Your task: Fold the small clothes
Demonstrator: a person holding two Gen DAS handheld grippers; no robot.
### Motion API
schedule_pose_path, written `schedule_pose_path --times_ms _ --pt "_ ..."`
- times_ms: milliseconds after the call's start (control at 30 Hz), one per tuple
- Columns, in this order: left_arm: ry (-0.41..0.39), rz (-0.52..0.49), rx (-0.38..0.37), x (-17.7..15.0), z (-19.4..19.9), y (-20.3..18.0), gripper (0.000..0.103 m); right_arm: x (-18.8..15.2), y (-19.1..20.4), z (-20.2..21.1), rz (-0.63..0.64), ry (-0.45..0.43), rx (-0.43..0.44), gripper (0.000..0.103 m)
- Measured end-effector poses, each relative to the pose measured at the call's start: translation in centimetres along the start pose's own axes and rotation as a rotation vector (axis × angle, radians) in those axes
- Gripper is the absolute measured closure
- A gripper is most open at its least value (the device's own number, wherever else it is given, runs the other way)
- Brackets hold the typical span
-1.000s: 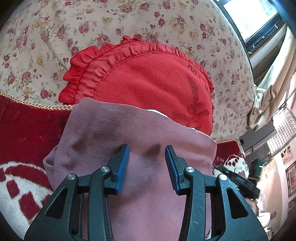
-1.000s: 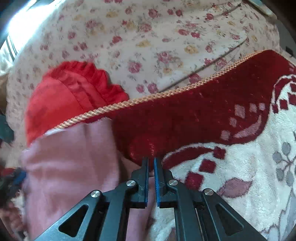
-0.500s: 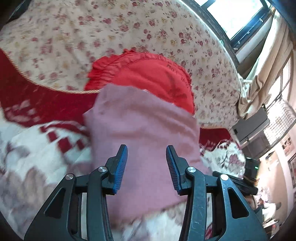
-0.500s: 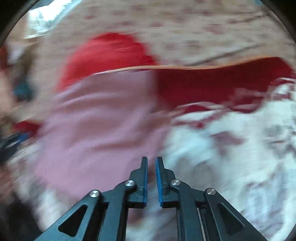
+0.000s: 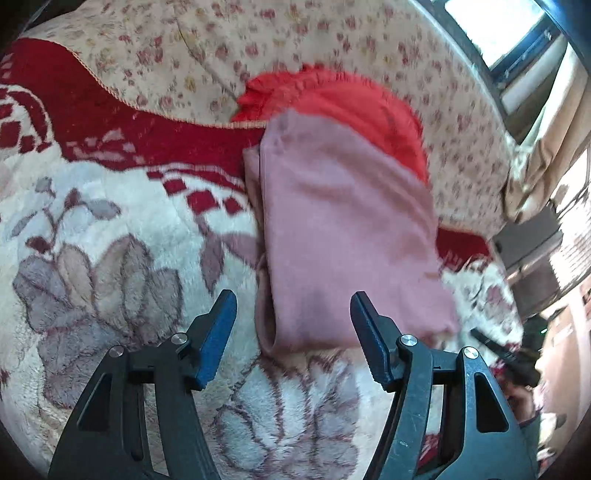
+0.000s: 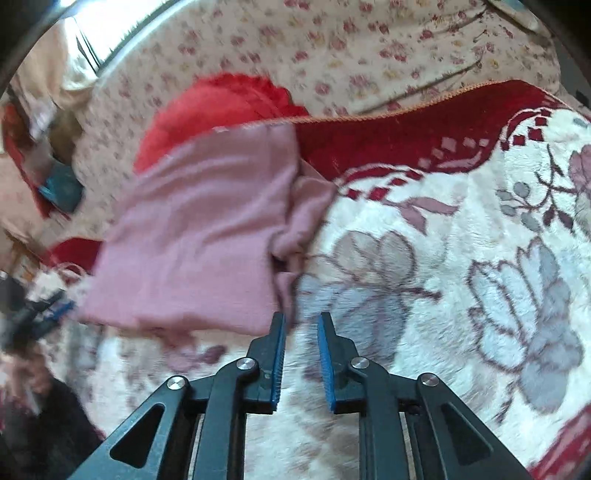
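A folded mauve-pink garment (image 5: 343, 236) lies on a plush blanket; it also shows in the right wrist view (image 6: 207, 236). Its far edge overlaps a red ruffled garment (image 5: 343, 99), seen too in the right wrist view (image 6: 221, 103). My left gripper (image 5: 291, 314) is open and empty, its jaws wide apart just short of the pink garment's near edge. My right gripper (image 6: 301, 332) is open by a small gap and empty, just off the garment's near right corner.
The white blanket with purple flowers and a dark red border (image 5: 110, 258) covers the near part of a bed. A cream floral sheet (image 5: 184, 48) lies beyond. A window (image 5: 491, 33) and curtain are at the far right in the left wrist view.
Both grippers pulled back from the pink garment, which now lies folded on the blanket. The left jaws opened wider. The right gripper went from shut to slightly open.
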State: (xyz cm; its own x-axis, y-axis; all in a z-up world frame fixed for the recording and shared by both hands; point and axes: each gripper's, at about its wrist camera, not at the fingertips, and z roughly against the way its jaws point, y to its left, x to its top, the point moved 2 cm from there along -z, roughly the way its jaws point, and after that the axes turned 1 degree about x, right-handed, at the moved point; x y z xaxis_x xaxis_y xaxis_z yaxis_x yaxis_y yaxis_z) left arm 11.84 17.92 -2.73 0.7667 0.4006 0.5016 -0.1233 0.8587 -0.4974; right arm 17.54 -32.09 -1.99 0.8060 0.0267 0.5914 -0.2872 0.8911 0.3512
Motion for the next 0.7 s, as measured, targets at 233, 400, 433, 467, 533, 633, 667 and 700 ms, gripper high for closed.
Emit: schedule_pose_path --times_ms 233,400,433,467,533,633,667,700 --pt "0.060 -0.054 0.004 -1.9 -1.1 -1.0 0.039 0.8 -1.4 -0.2 -0.046 -0.010 -0.008 0.083" --pt "0.058 -0.075 0.003 -2.0 -1.6 -1.3 0.039 1.1 -2.3 -1.1 -0.085 0.012 -0.018 0.083" --pt "0.060 -0.070 0.006 -2.0 -1.8 -1.2 0.039 1.1 -2.3 -1.1 -0.089 0.009 -0.005 0.083" --pt "0.062 -0.060 0.009 -2.0 -1.9 -1.0 0.040 1.2 -2.2 -1.2 -0.091 0.009 0.008 0.083" --pt "0.063 -0.039 0.003 -1.8 -2.1 -0.8 0.048 1.2 -1.9 -1.3 -0.079 0.011 0.019 0.076" --pt "0.059 -0.051 0.007 -1.7 -2.0 -0.9 0.078 1.1 -1.4 -1.9 -0.055 0.025 0.035 0.071" --pt "0.060 -0.049 0.007 -1.7 -2.1 -0.8 0.087 1.1 -1.2 -2.2 -0.045 0.031 0.032 0.070" --pt "0.063 -0.047 0.013 -1.7 -2.1 -0.7 0.091 1.2 -0.8 -2.4 -0.027 0.034 0.026 0.070"
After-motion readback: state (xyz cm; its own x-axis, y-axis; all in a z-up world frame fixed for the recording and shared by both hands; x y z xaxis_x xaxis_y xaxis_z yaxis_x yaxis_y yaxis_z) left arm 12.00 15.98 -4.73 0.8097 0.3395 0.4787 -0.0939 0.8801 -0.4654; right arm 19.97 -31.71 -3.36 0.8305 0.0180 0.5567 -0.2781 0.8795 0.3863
